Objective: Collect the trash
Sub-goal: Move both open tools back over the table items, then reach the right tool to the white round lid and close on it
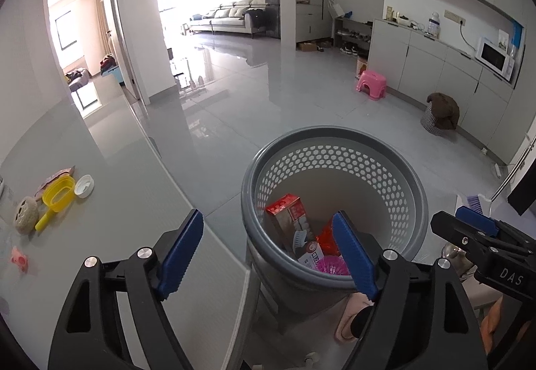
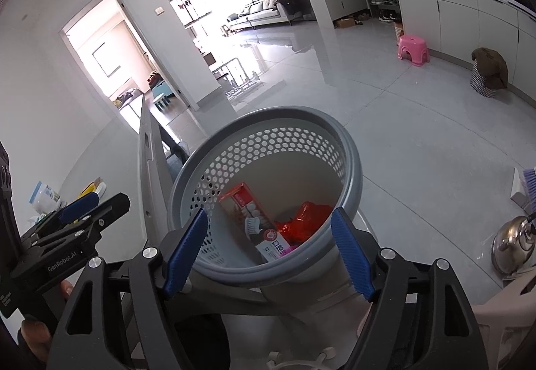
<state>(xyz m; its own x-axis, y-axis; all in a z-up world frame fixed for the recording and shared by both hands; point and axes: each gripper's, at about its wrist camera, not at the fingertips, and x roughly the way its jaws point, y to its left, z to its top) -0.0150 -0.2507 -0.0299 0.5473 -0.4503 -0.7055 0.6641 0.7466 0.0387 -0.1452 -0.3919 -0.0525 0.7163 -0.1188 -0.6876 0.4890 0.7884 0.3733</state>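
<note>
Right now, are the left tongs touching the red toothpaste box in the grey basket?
Apart. In the left wrist view the left tongs stand open and empty above the basket rim, while the toothpaste box lies down inside the basket.

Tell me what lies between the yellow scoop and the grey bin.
In the left wrist view: the white lid beside the yellow scoop, then bare tabletop up to the grey bin.

Our left gripper [image 1: 268, 252] and right gripper [image 2: 268, 251] both tilt downward, jaws spread wide, empty; the right sits at the left's three o'clock.
</note>
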